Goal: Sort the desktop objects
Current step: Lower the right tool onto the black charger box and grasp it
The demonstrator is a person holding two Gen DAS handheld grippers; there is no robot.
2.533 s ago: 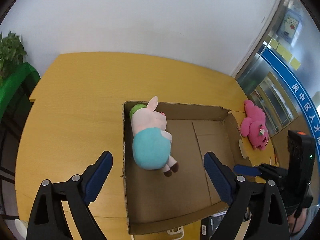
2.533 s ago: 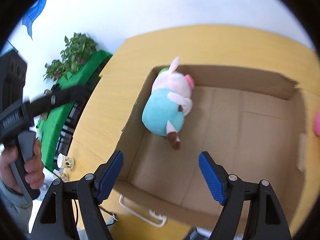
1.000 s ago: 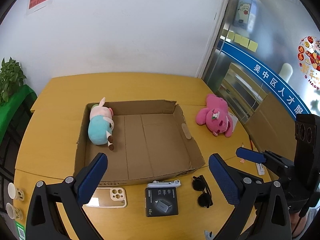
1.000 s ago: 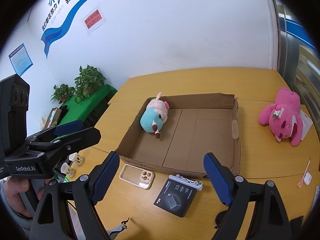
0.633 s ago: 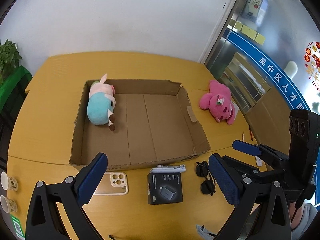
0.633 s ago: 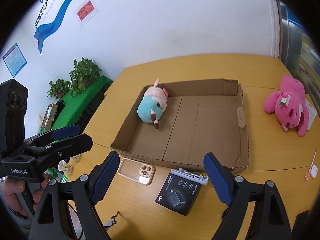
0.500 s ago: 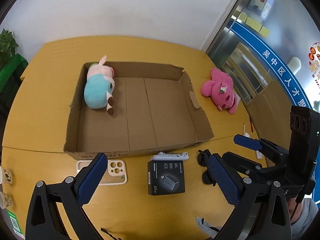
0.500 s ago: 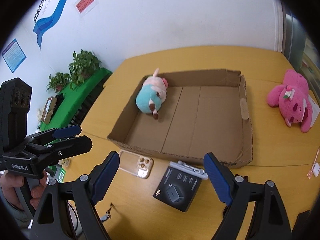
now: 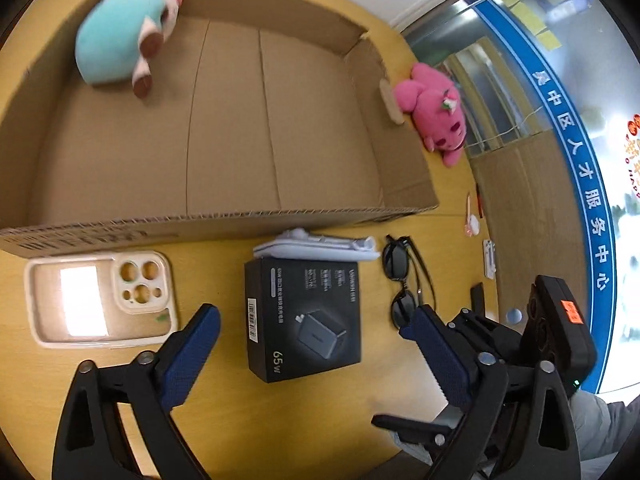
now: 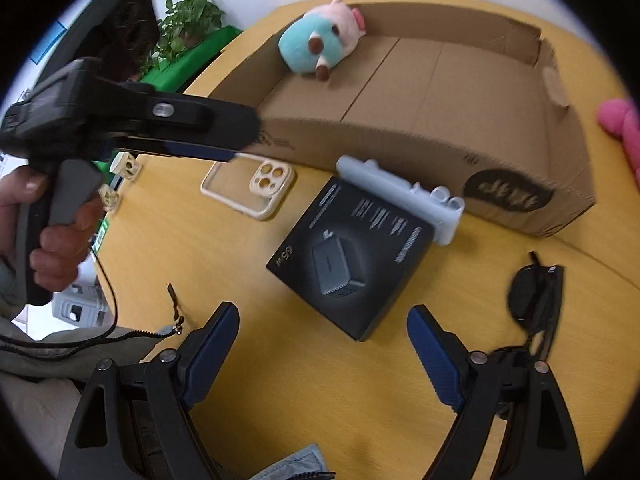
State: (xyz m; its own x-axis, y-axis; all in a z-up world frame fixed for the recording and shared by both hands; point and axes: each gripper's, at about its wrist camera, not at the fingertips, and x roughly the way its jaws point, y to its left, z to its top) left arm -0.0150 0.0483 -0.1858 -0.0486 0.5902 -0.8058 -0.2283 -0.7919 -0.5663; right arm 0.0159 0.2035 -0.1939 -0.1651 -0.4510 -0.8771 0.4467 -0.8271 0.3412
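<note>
A black charger box (image 9: 304,316) lies on the yellow table in front of a shallow cardboard box (image 9: 224,224). My left gripper (image 9: 312,332) is open, its fingers either side of the charger box, just above it. My right gripper (image 10: 324,328) is open and empty, close over the charger box (image 10: 352,260). A cream phone case (image 9: 100,300) lies to the left, black sunglasses (image 9: 404,276) to the right, a pale grey plastic piece (image 9: 316,246) against the cardboard wall. A teal and pink pig plush (image 9: 124,28) lies inside the box. A pink plush (image 9: 436,112) lies outside it.
The left gripper's body (image 10: 120,120) crosses the right wrist view above the phone case (image 10: 252,188). Sunglasses (image 10: 536,296) lie beside my right finger. Small white items (image 9: 488,260) lie near the table's right edge. Green plants (image 10: 184,20) stand beyond the table.
Both grippers have dropped down and forward from high above the table to just over the charger box. Both stay open. No object on the table has moved.
</note>
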